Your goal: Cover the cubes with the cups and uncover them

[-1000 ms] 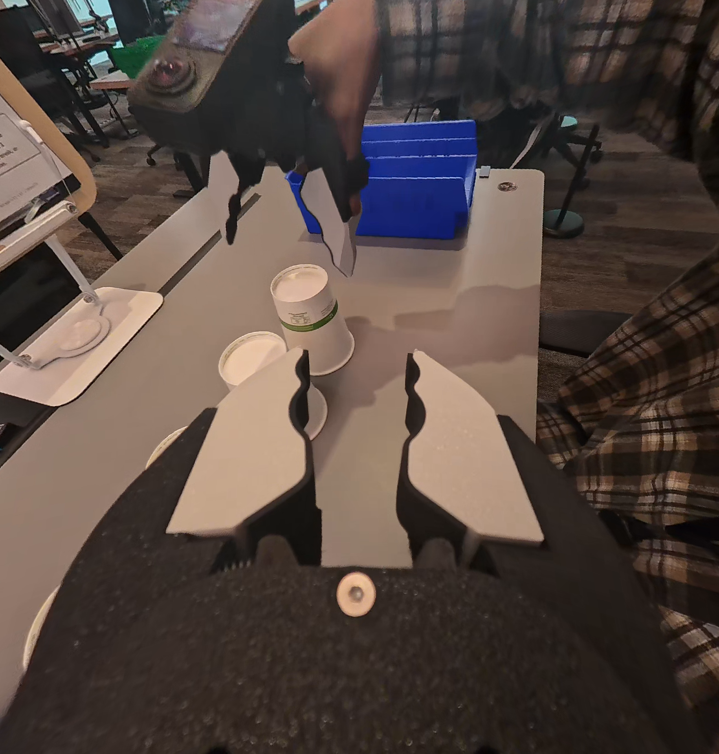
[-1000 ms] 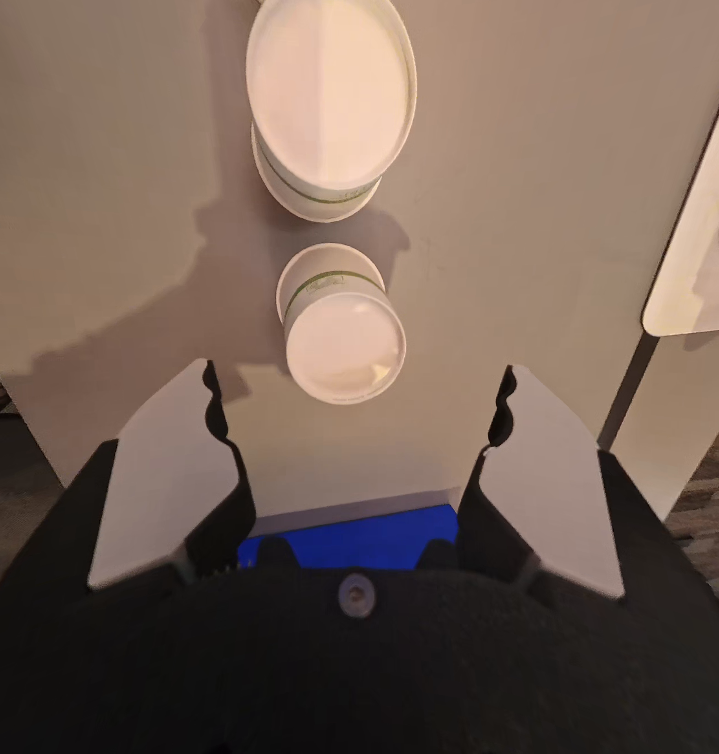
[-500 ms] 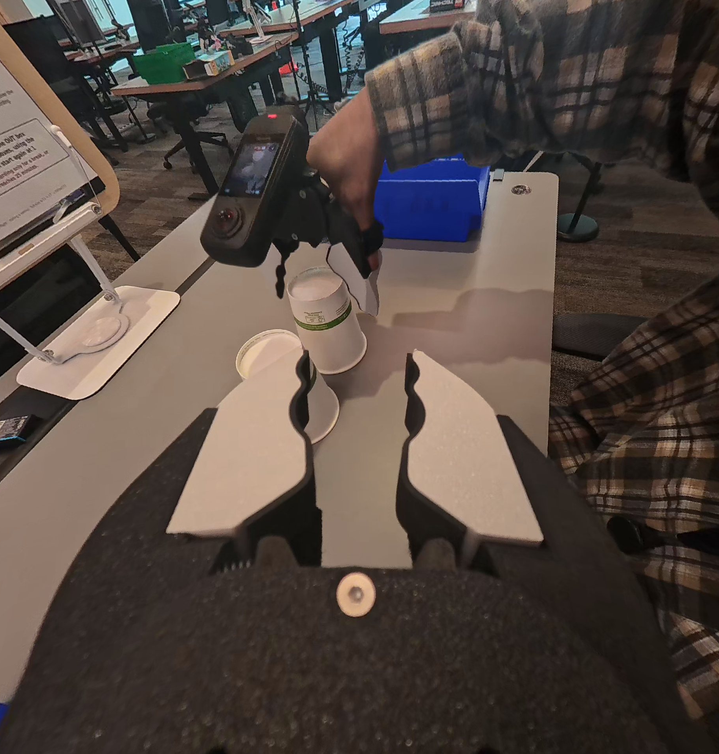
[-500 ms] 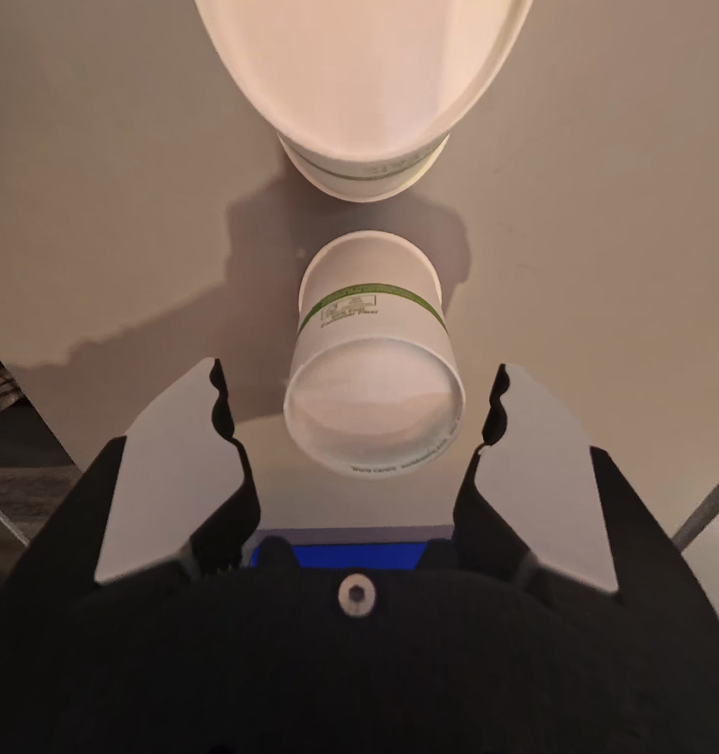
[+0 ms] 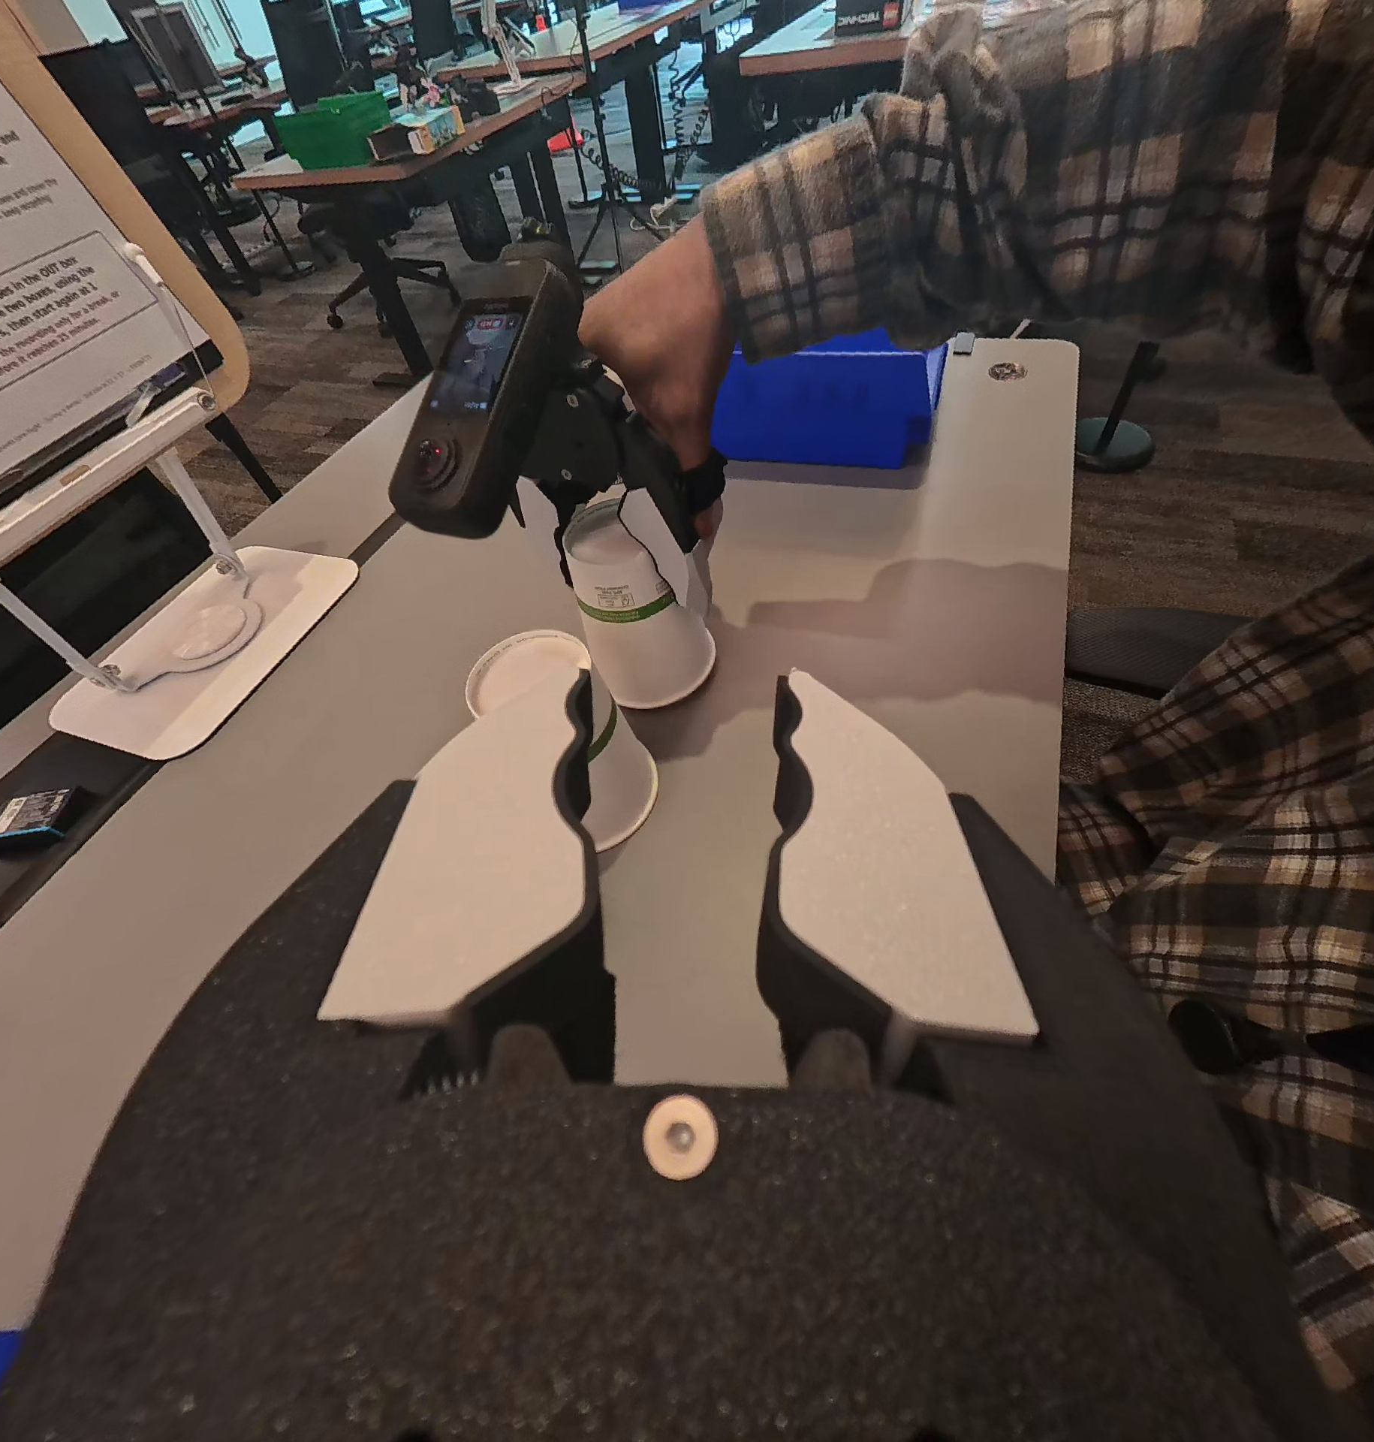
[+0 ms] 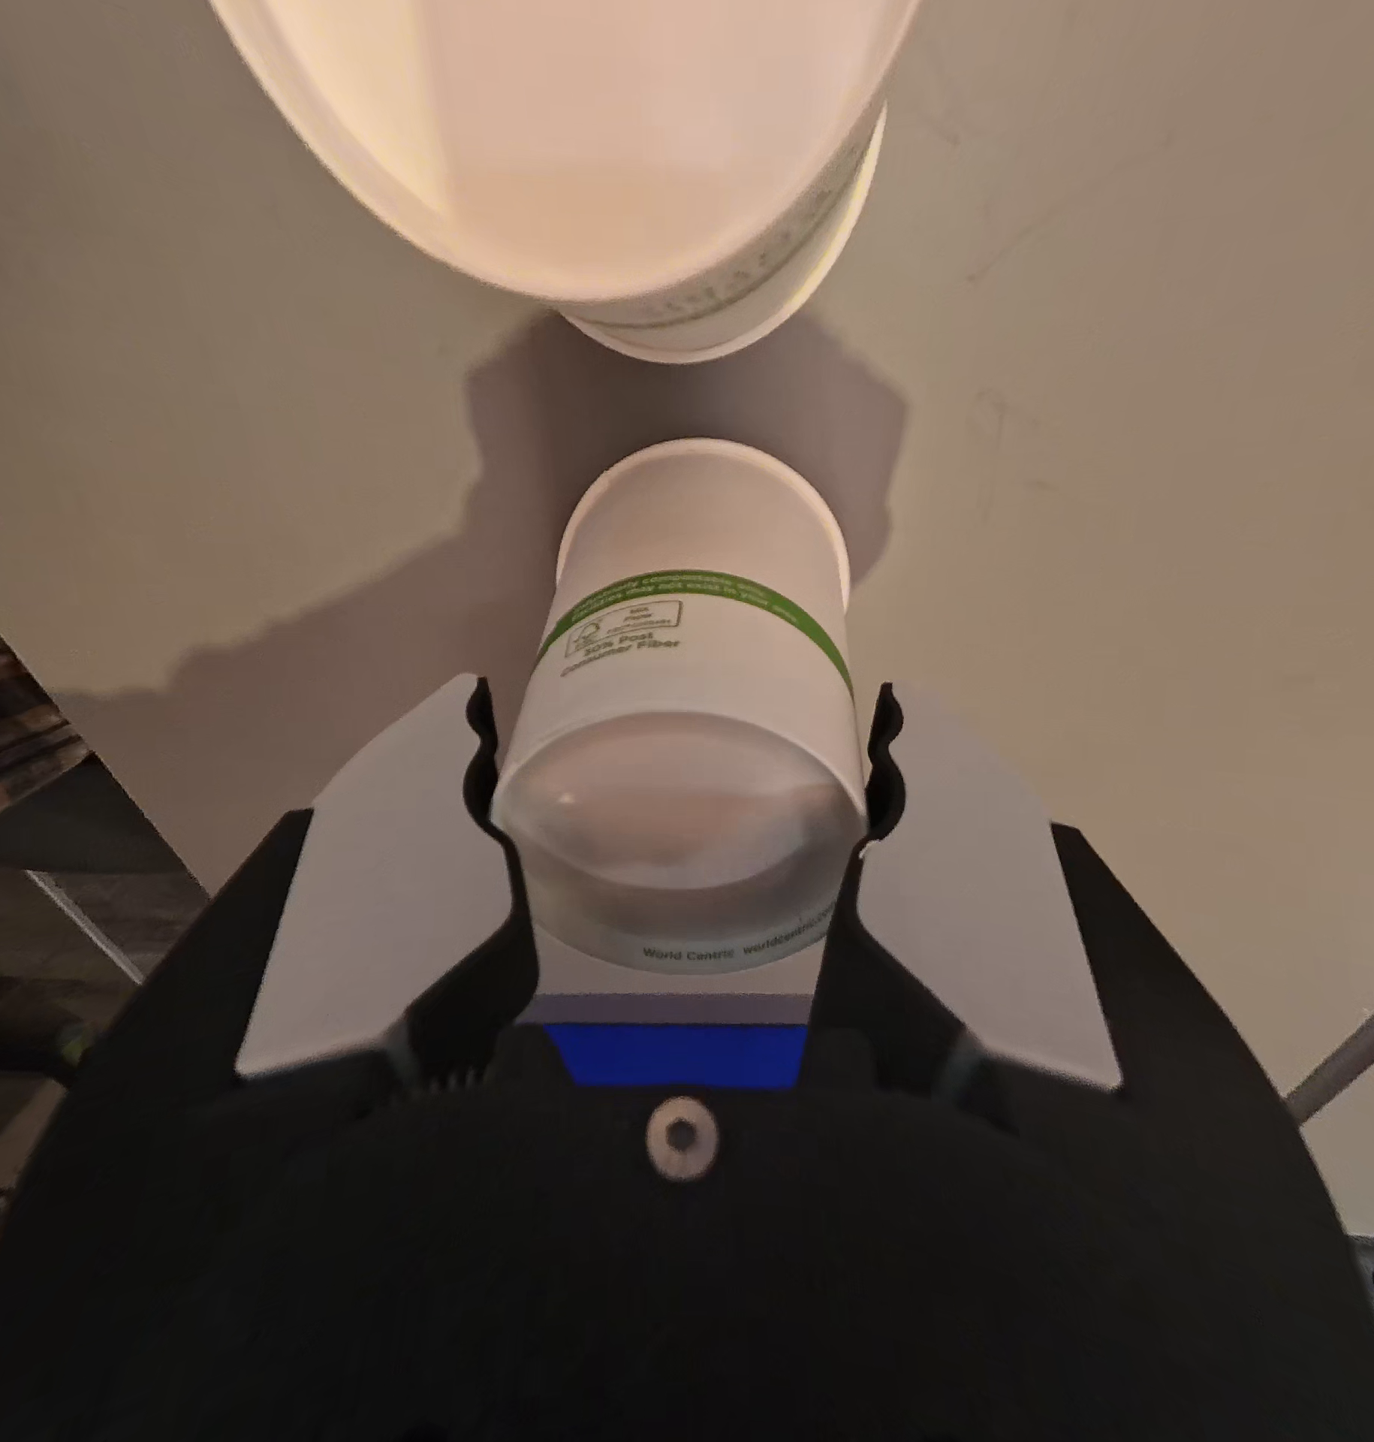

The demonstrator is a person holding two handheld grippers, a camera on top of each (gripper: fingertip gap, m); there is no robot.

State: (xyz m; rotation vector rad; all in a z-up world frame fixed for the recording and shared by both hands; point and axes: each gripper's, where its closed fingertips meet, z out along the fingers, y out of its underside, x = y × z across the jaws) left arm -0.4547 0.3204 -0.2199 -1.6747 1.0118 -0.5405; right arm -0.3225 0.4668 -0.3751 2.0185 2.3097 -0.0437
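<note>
Two white paper cups with green bands stand upside down on the grey table (image 5: 918,648). The far cup (image 5: 641,632) also shows in the right wrist view (image 6: 692,663). My right gripper (image 6: 682,694) comes down from above, its fingers pressed on both sides of this cup near its base; it also shows in the left wrist view (image 5: 629,546). The near cup (image 5: 524,667) is partly hidden behind my left finger and looms at the top of the right wrist view (image 6: 590,156). My left gripper (image 5: 680,694) is open and empty, just right of the near cup. No cubes show.
A blue bin (image 5: 824,406) stands at the table's far end, just behind my right gripper (image 6: 676,1053). A white stand with a sign (image 5: 200,648) and a small black device (image 5: 21,819) are at the left. A person's plaid sleeve (image 5: 1214,780) is at the right edge.
My right gripper has come down over the far cup and its fingers have closed in onto the cup's sides. My left gripper has stayed open and nearly still.
</note>
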